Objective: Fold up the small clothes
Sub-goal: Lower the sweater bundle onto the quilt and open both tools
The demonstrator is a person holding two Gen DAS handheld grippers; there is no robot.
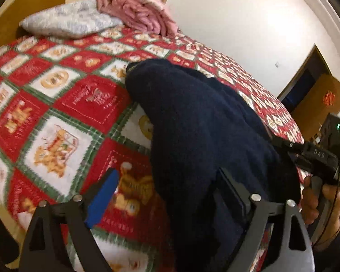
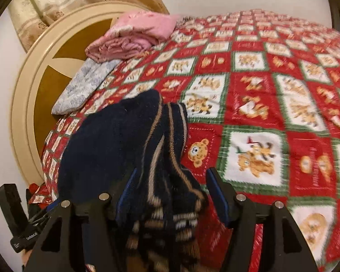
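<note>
A: Status? Where's the garment?

B: Navy knit sweater (image 2: 115, 145) is bunched on the patchwork bedspread (image 2: 272, 95), near the edge on the headboard side. Striped trim faces the right gripper (image 2: 172, 192).

A: Claws?

B: Both wide apart. Fabric lies between the right one's pads, not pinched. On the left gripper (image 1: 170, 195), cloth drapes over one finger; no grip there either, as far as I can see.

A: So nothing spread yet.

B: Looks that way. My call: pinch only the top layer at two well-separated edge points, pull flat toward the bed's middle, away from the pillow (image 1: 68, 20) and pink blanket (image 1: 138, 11). Smooth, then fold.
</note>
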